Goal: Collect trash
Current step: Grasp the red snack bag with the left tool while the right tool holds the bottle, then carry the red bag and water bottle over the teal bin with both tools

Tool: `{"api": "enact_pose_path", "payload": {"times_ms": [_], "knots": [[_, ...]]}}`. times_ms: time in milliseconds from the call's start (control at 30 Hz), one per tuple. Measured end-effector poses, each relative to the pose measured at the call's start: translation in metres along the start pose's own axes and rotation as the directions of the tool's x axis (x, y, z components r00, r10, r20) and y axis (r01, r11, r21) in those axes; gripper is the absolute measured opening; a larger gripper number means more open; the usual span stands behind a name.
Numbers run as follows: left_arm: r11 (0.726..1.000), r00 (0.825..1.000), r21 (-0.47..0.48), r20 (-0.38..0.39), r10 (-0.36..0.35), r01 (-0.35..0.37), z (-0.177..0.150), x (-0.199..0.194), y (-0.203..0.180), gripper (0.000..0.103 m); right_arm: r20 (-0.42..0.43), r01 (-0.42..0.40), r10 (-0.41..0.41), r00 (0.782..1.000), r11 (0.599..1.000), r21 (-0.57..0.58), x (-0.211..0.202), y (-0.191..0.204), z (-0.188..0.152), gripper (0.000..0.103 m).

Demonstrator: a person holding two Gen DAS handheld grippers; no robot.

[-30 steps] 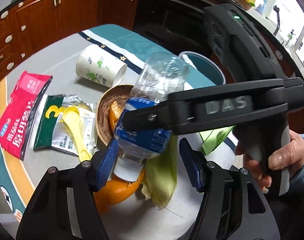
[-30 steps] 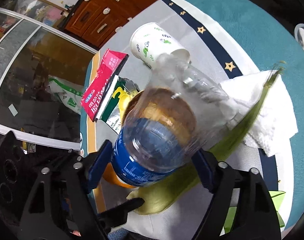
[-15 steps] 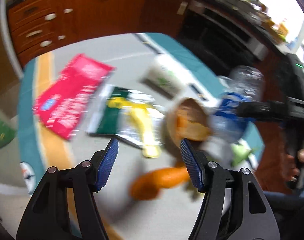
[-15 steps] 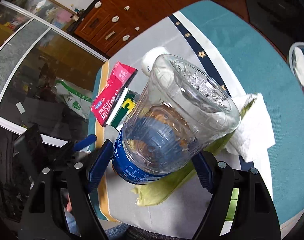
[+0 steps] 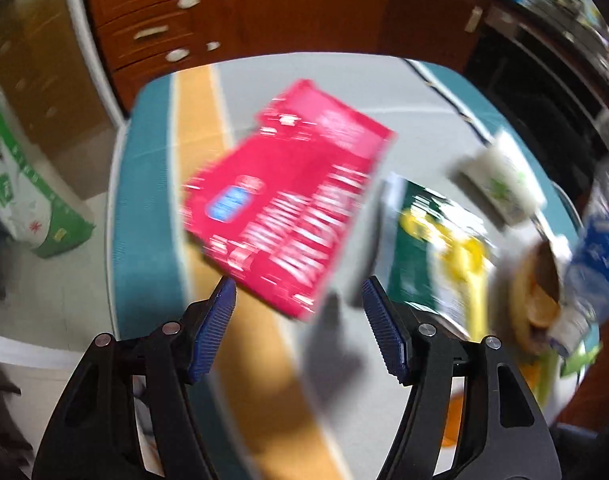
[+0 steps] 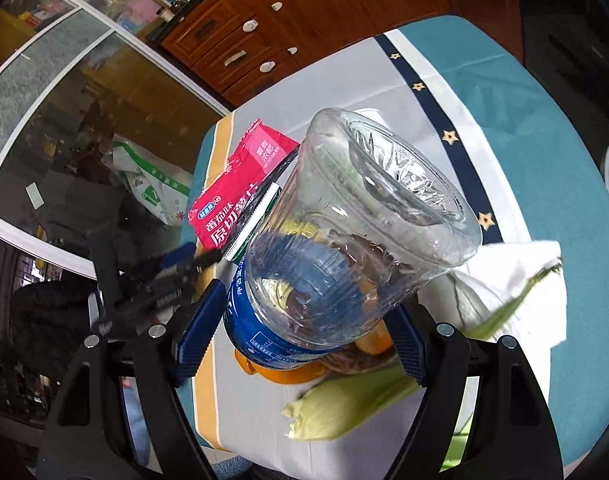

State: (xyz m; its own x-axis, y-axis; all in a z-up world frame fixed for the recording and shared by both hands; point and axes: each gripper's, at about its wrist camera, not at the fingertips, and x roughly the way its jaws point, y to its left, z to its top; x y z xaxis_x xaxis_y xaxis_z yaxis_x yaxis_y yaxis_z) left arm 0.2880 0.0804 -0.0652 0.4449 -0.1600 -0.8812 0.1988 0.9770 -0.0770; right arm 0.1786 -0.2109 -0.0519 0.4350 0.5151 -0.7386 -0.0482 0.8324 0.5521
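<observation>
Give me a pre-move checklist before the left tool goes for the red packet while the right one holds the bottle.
1. Right tool clamped on the bottle: ok.
2. Bottle lifted off the table: ok.
3. Left tool open and empty: ok.
4. Red packet ahead of the left tool, lying flat: ok.
5. Left view sharp enough to line up: not ok, blurred.
6. Bin within reach: cannot tell.

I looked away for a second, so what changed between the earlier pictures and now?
The left hand-held gripper, open and empty, swung off the plastic bottle toward the red packet. The right hand-held gripper still grips the bottle, lifted slightly. The other trash stayed put.
</observation>
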Motion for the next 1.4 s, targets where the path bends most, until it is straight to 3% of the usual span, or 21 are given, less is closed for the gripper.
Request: {"api": "enact_pose_path", "payload": {"times_ms": [67, 233, 300, 400, 500, 533, 600, 633, 667, 900, 1200, 1400], "knots": [[0.999, 1.000, -0.027, -0.002, 0.020, -0.020, 0.010, 0.007, 0.015, 0.071, -0.010, 0.000, 0.000, 1.000, 1.000, -0.007, 0.007, 0.004, 0.004, 0.075], [0.997, 0.997, 0.020, -0.029, 0.069, -0.069, 0.030, 0.029, 0.028, 0.074, -0.033, 0.002, -0.003, 0.999, 1.000, -0.029, 0.023, 0.015, 0.014, 0.075], [0.999, 0.998, 0.000, -0.047, 0.040, -0.040, 0.035, 0.039, 0.035, 0.074, -0.038, 0.002, -0.003, 0.999, 0.999, -0.038, 0.029, 0.020, 0.018, 0.075], [0.999, 0.998, 0.024, -0.044, 0.037, -0.036, 0.040, 0.046, 0.032, 0.088, -0.045, -0.002, 0.000, 0.999, 0.999, -0.040, 0.035, 0.021, 0.021, 0.075], [0.997, 0.999, 0.066, -0.016, 0.045, -0.044, 0.038, 0.048, 0.017, 0.088, -0.048, 0.000, -0.002, 0.999, 0.999, -0.035, 0.040, 0.023, 0.023, 0.075], [0.996, 0.999, 0.078, 0.001, 0.050, -0.050, 0.036, 0.046, 0.013, 0.077, -0.048, 0.002, -0.004, 0.999, 0.999, -0.034, 0.041, 0.023, 0.023, 0.075], [0.994, 0.998, 0.100, 0.031, 0.051, -0.054, 0.033, 0.039, 0.004, 0.041, -0.050, 0.008, -0.010, 0.999, 0.999, -0.032, 0.043, 0.022, 0.024, 0.075], [0.991, 0.997, 0.108, 0.039, 0.070, -0.074, 0.032, 0.037, 0.000, 0.011, -0.051, 0.010, -0.012, 0.999, 0.999, -0.030, 0.043, 0.021, 0.024, 0.075], [0.991, 0.997, 0.112, 0.039, 0.067, -0.071, 0.032, 0.036, -0.002, 0.005, -0.052, 0.012, -0.014, 0.999, 1.000, -0.027, 0.044, 0.020, 0.023, 0.075], [0.986, 0.977, 0.101, 0.176, 0.116, -0.135, 0.027, -0.015, -0.020, 0.002, -0.022, 0.022, -0.023, 0.999, 0.999, -0.031, 0.032, 0.023, 0.023, 0.075], [0.988, 0.953, 0.145, 0.304, 0.014, -0.061, 0.036, -0.108, -0.066, 0.002, 0.100, 0.035, -0.033, 0.994, 0.999, -0.019, -0.024, 0.013, 0.021, 0.075], [0.969, 0.942, 0.245, 0.323, -0.089, 0.008, 0.044, -0.142, -0.140, 0.002, 0.230, 0.065, -0.069, 0.971, 0.998, 0.022, -0.091, -0.017, 0.013, 0.075]]}}
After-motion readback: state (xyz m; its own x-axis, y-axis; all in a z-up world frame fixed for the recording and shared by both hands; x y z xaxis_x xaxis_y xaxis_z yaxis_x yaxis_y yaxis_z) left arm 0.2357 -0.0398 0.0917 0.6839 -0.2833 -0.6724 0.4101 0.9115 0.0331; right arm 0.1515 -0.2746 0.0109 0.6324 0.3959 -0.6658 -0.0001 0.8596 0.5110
